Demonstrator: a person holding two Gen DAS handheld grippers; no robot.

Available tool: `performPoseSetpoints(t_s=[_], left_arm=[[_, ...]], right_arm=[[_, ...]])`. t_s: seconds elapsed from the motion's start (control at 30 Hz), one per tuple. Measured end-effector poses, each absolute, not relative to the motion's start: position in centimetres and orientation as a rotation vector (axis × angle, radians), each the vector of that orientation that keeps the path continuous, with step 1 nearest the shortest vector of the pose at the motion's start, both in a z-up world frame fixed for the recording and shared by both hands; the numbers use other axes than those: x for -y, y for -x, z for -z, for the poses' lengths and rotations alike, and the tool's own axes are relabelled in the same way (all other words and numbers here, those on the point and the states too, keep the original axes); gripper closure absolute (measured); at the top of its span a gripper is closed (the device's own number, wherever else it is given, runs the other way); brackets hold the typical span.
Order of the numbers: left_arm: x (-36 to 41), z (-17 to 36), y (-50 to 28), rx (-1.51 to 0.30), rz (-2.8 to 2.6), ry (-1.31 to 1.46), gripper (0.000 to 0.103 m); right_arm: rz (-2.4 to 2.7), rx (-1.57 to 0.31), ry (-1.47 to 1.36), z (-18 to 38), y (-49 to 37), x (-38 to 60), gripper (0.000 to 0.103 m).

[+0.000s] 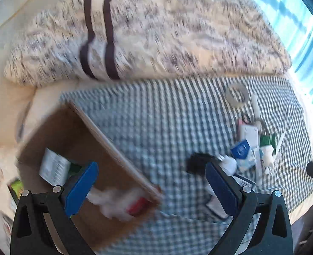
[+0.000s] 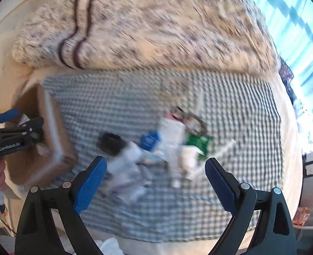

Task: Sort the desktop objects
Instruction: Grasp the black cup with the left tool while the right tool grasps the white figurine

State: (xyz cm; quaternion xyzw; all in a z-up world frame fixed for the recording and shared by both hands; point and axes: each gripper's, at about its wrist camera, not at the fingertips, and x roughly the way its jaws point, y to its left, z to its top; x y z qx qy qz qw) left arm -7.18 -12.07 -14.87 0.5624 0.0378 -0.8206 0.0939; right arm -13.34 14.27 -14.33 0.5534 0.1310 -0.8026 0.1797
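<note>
A: A checked blue-and-white cloth (image 1: 156, 127) is covering the bed, and a speckled duvet (image 1: 156, 31) with two dark stripes is lying along its far side.

B: And the cardboard box (image 1: 105, 140)?

A: It is sitting at the cloth's left edge. A printed white packet (image 1: 53, 165) is lying inside it, along with something white and fluffy (image 1: 114, 201) beside a red item (image 1: 138, 207); blur is hiding what those are.

B: What is the left gripper (image 1: 151, 182) doing?

A: It is hovering with jaws spread wide and nothing between them, one blue pad (image 1: 80, 189) over the box, the other over the cloth.

B: The right gripper (image 2: 155, 180)?

A: Also gaping and empty, hanging above the heap of small objects (image 2: 167, 146) on the cloth's right half, well apart from the box. In the heap a black item (image 2: 110, 141), a blue box (image 2: 150, 141) and a green packet (image 2: 199, 144) are showing. A roll of tape (image 1: 237, 95) is lying farther back.
</note>
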Motion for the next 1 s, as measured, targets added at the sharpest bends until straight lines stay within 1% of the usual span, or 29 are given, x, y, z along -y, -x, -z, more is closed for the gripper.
performPoseSetpoints(t_s=[0.13, 0.23, 0.47, 0.6, 0.73, 0.83, 0.93, 1.0], left_arm=[[7.8, 19.2, 6.8, -0.185, 2.313, -1.764, 0.0], [5.5, 21.4, 6.9, -0.241, 2.26, -1.792, 0.0], [4.7, 25.8, 9.7, -0.271, 2.141, -1.797, 0.0], [4.6, 27.4, 11.6, -0.201, 2.082, -1.717, 0.0], [4.8, 28.4, 12.0, -0.339, 2.024, -1.744, 0.0], [5.3, 28.8, 11.5, -0.424, 1.962, -1.688, 0.0], [6.1, 29.5, 11.7, -0.557, 1.876, -1.646, 0.0], [6.1, 30.1, 12.2, -0.587, 1.832, -1.647, 0.0]], right_arm=[[2.218, -0.405, -1.614, 16.9, 15.2, -18.4, 0.009], [2.164, -0.402, -1.648, 18.8, 16.1, -21.2, 0.009], [2.094, -0.401, -1.691, 22.7, 18.4, -22.8, 0.009], [2.103, -0.376, -1.703, 24.7, 19.7, -22.8, 0.009], [2.09, -0.368, -1.731, 26.1, 21.0, -22.7, 0.009], [2.087, -0.38, -1.739, 26.9, 21.9, -22.7, 0.009], [2.096, -0.357, -1.754, 27.2, 22.5, -23.0, 0.009], [2.092, -0.348, -1.76, 27.4, 22.6, -23.2, 0.009]])
